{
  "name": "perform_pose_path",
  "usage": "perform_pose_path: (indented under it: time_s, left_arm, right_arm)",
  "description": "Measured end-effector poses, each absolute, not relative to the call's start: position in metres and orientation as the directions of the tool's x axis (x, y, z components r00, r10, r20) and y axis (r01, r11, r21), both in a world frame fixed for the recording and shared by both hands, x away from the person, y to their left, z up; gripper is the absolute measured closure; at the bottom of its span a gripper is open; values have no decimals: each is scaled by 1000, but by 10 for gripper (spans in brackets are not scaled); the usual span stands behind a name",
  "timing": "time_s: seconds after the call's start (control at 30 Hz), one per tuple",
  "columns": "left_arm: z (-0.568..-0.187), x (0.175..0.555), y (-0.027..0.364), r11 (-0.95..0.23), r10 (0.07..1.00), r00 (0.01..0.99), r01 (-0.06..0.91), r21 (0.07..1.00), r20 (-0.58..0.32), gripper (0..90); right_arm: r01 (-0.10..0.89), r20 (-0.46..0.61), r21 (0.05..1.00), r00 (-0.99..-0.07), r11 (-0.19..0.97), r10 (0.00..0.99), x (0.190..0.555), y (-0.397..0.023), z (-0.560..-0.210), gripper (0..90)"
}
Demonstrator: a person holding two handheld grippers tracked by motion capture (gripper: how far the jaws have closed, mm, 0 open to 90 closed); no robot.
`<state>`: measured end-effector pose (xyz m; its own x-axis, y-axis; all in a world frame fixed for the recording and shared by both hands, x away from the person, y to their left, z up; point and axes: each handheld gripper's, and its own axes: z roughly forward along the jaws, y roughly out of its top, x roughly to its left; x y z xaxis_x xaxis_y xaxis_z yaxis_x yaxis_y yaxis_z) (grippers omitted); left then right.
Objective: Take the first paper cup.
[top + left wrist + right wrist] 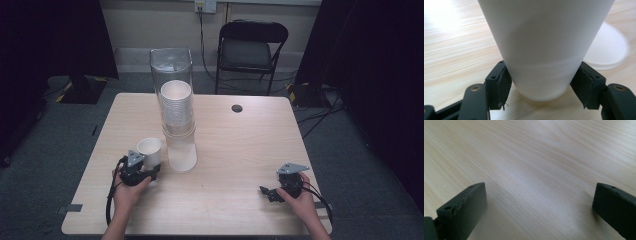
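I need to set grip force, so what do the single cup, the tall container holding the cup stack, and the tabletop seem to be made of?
Single cup: matte white, probably paper or thin plastic; smooth, opaque, no gloss. Tall container: clear, glossy plastic or glass; the cup stack shows through its wall. Tabletop: pale wood or wood-look laminate, with straight grain lines and a soft sheen.

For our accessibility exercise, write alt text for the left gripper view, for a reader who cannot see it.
A white paper cup stands on a pale wooden table, its lower part held between the left gripper's two black jaws, whose pads press its sides. The base of a clear container shows behind it at right.
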<state>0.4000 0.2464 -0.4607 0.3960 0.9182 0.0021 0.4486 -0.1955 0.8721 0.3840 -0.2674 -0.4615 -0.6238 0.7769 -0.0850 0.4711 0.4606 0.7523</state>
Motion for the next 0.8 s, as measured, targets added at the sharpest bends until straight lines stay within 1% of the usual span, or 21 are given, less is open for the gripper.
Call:
perform_pose_path:
  time_s: [0.17,0.53,0.67,0.8]
  left_arm:
    - [-464,403,259,-192,933,360,464,865,14,354]
    - [-466,410,266,-157,950,313,506,848,-11,352]
    - [-466,414,269,-143,956,293,538,831,-25,350]
    - [-466,417,271,-138,956,293,539,831,-32,349]
  right_arm:
    - [471,-86,752,-624,461,777,384,-267,-461,0]
    - [471,-85,752,-624,461,777,384,-267,-462,0]
    - [471,-85,752,-624,460,777,384,-267,-462,0]
    - [471,-85,752,-624,461,777,384,-267,-462,0]
